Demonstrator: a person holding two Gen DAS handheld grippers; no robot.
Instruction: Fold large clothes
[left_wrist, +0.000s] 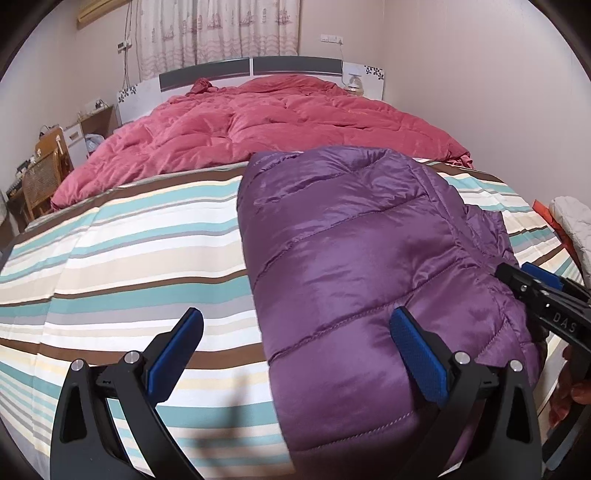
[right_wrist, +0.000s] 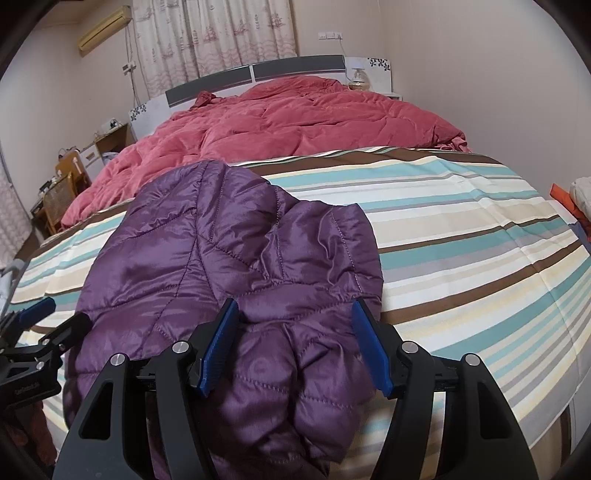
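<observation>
A purple quilted puffer jacket (left_wrist: 354, 258) lies folded into a thick bundle on the striped bedsheet (left_wrist: 129, 251); it also shows in the right wrist view (right_wrist: 221, 266). My left gripper (left_wrist: 295, 325) is open and straddles the jacket's left near edge, its right finger over the fabric. My right gripper (right_wrist: 293, 317) is open, with a bunched part of the jacket between its fingers at the near edge. The right gripper also shows at the jacket's right edge in the left wrist view (left_wrist: 532, 288), and the left gripper at the left in the right wrist view (right_wrist: 51, 317).
A red quilt (left_wrist: 266, 125) covers the far half of the bed, up to the headboard (left_wrist: 251, 70). A wicker chair (left_wrist: 40, 181) and bedside furniture stand at the left. White and orange clothes (left_wrist: 572, 225) lie at the bed's right edge.
</observation>
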